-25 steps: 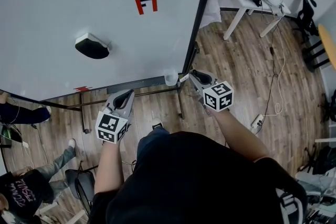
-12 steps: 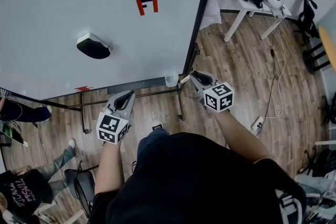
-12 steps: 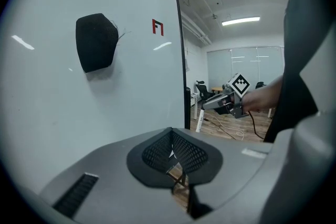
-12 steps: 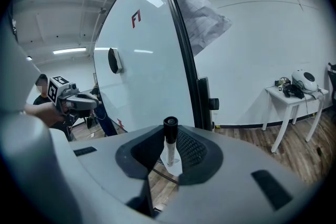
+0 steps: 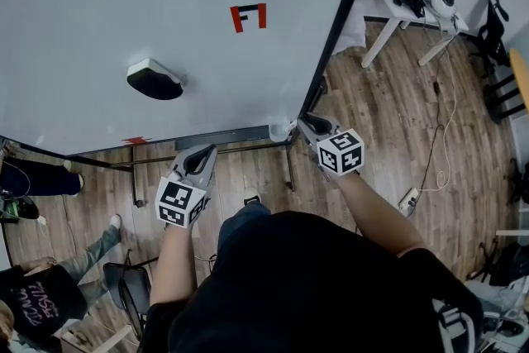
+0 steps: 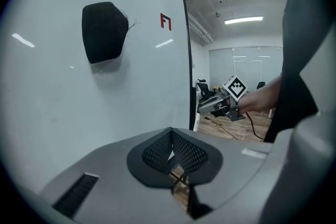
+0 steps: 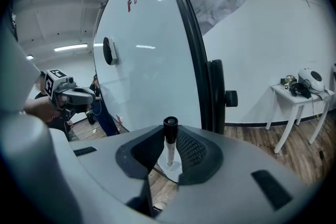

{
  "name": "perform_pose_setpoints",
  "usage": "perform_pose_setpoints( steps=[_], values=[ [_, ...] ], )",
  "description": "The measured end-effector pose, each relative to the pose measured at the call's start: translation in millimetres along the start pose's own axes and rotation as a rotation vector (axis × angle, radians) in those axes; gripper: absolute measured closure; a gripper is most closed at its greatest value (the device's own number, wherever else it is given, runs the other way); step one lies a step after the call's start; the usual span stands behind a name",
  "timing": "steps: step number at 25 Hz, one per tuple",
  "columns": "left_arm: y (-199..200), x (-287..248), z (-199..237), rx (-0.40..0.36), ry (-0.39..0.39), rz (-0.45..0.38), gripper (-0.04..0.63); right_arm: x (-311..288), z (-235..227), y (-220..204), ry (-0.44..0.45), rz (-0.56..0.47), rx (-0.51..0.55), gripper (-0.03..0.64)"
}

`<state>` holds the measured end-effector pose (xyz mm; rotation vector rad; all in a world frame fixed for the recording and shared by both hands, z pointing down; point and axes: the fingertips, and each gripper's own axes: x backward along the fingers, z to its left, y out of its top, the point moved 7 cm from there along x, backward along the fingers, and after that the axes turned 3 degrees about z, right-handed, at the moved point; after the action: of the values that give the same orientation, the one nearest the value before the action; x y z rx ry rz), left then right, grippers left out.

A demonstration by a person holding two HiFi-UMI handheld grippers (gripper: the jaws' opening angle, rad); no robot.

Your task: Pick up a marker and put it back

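Observation:
A white marker with a black cap stands upright between the pads of my right gripper, which is shut on it. Its lower end is over a clear cup. In the head view the right gripper points at that cup by the lower right corner of the whiteboard. My left gripper hangs lower left of it, in front of the board's bottom edge. In its own view the left gripper is shut on nothing.
A black eraser and a red-and-black mark are on the whiteboard. The board's stand legs reach onto the wood floor. A white table with gear stands upper right. A cable and power strip lie right. People are lower left.
My right gripper has edged left with the marker, closing the gap to the cup. The head view has shifted a little. The left gripper has stayed where it was.

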<state>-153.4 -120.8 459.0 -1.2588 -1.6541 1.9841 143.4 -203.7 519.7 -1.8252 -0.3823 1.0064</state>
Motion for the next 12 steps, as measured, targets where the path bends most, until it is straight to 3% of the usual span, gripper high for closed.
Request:
perform_pose_setpoints(
  steps=[12],
  values=[
    [-12, -16, 30, 0.026, -0.01, 0.037, 0.584, -61, -6, -22, 0.016, 0.083, 0.009, 0.552]
  ],
)
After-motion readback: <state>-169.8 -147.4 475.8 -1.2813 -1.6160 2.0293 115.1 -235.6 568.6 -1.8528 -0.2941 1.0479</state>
